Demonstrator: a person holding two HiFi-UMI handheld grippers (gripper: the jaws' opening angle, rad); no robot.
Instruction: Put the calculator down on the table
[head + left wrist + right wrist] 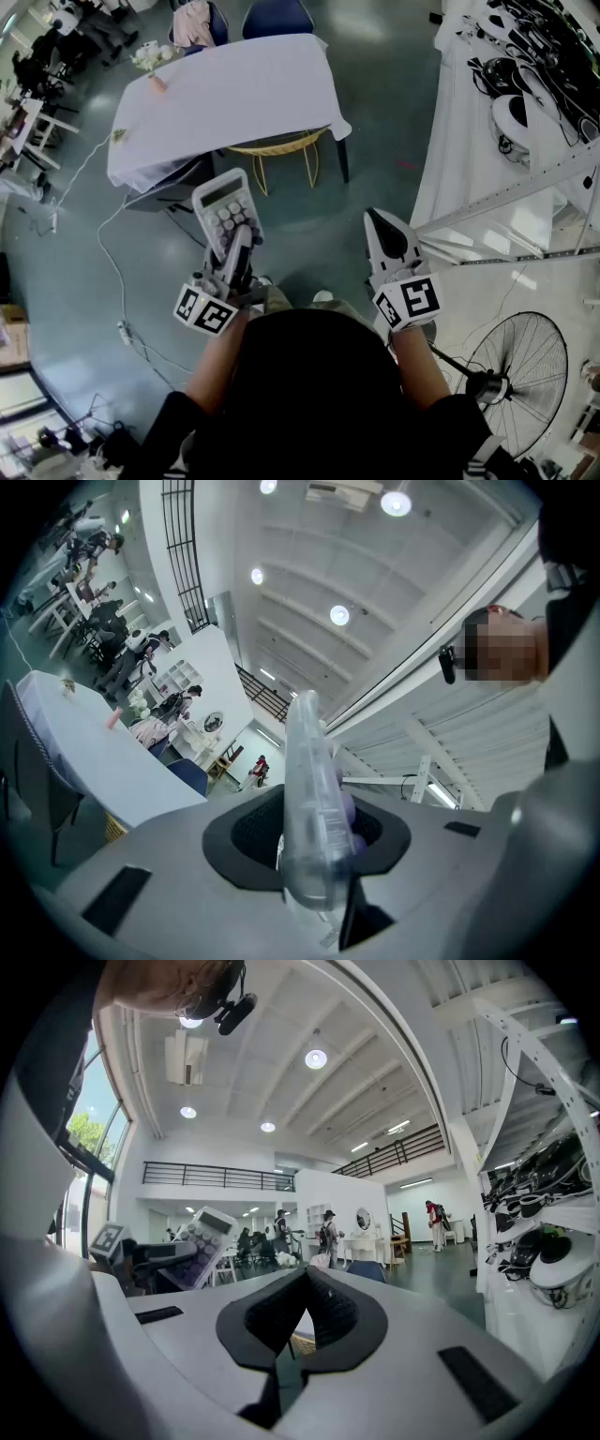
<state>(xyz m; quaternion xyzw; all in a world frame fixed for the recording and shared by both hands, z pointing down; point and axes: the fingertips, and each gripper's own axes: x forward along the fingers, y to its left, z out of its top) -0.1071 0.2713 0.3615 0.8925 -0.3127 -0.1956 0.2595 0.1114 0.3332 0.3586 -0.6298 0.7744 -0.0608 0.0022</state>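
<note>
Plainly not finished: calculator (222, 208) up in the air, clamped by its lower end between the jaws of the left hand-held gripper (239, 242), keys upward in the head view, well short of the white-clothed worktop (234, 98) ahead and hanging over bare floor (309, 234). Seen edge-on in the left gripper view, pinched between the dark pads. To the right, right hand-held gripper (378, 221) closed to a point with nothing in it, beside the left one and apart from the calculator.

Done, by the look of it: the pick-up. Left to do, judged from the gap: closing the way to the worktop, lowering the calculator flat onto a bare stretch of cloth, then opening the jaws and drawing back. Plenty of free cloth on the near side; only the far left corner taken.

Counted from left to right:
- one cable (112, 272) trailing over the floor
- one small vase of flowers (150, 62) on the worktop's far left corner
- one worktop under the white cloth
- two blue chairs (277, 17) behind it, the left one with a pink cloth (192, 21) over its back
- one yellow-framed chair (281, 148) tucked under the near edge
- one calculator
- two hand-held grippers
- one second cloth-covered worktop (459, 159) at the right, loaded with dark gear (553, 47) too tangled to count
- one standing fan (520, 366) at the lower right
</note>
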